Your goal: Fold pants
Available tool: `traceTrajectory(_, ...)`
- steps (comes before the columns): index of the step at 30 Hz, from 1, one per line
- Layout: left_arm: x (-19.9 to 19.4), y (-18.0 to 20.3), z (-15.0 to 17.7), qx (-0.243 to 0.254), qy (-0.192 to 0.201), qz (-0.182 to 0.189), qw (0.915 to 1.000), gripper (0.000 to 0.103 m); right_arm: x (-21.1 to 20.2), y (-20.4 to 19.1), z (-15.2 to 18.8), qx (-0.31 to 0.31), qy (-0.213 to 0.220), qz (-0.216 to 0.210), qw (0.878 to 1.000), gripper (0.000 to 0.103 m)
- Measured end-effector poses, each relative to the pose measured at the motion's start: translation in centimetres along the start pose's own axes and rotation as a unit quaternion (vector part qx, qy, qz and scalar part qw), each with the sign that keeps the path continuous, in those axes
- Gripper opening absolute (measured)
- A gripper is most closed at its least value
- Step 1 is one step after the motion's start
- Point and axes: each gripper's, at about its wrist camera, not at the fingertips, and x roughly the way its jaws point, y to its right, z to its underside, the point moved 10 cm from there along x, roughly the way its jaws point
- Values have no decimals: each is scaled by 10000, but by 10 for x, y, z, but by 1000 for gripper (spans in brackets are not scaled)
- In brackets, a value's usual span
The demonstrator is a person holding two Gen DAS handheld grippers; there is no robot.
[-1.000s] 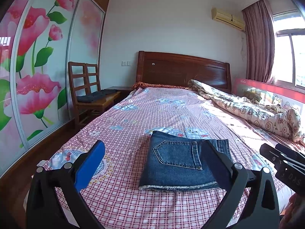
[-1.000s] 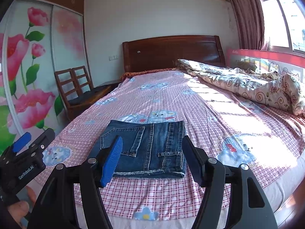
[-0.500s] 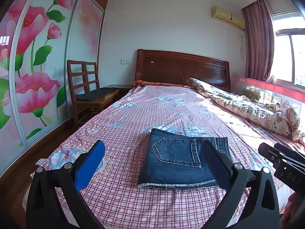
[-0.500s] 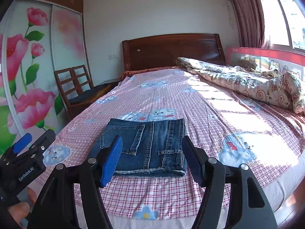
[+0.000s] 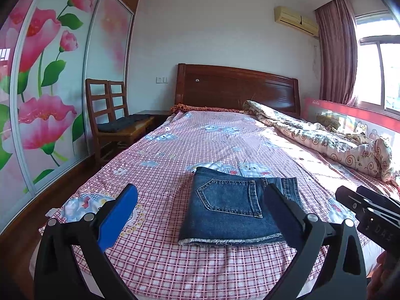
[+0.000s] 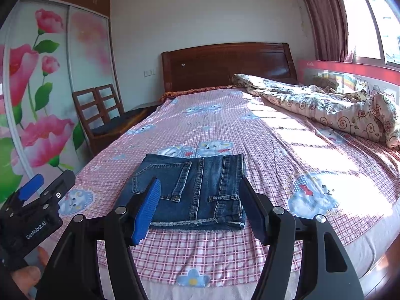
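A: What's blocking the bed (image 5: 155, 255)?
B: The folded pants (image 5: 232, 212) are sitting mid-foot; a rumpled quilt (image 5: 325, 137) is crowding the window side.
A: Open lanes?
B: Bare sheet is lying all around the pants, with chairs (image 5: 110, 120) standing beside the bed.

A pink checked bedsheet (image 5: 200, 145) covers the bed, a rumpled quilt (image 5: 325, 137) along its window side. Two wooden chairs (image 5: 110, 115) stand beside the flowered wardrobe (image 5: 45, 87).
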Motion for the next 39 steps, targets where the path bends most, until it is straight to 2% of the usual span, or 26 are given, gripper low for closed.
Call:
traceTrajectory(2,0,2,-1,-18,-3,110,9999,101,0,-1,0,19,5,-43,10000,64)
traceTrajectory(22,0,3,1,101,-85,21,9999,101,0,-6,0,-27,-26,-65,10000,64)
traceTrajectory(24,0,2,2,47,-112,-33,9999,101,0,-7,0,-57,-50,-66,9999,64)
traceTrajectory(27,1,-4,2,32,-103,-357,9993,101,0,-9,1,-115,-81,-70,9999,64)
traceTrajectory(33,0,8,1,136,-164,135,9997,101,1,-10,3,-160,-127,-63,9998,64)
traceTrajectory(39,0,10,1,156,-201,120,9996,101,2,-12,4,-196,-157,-43,9997,64)
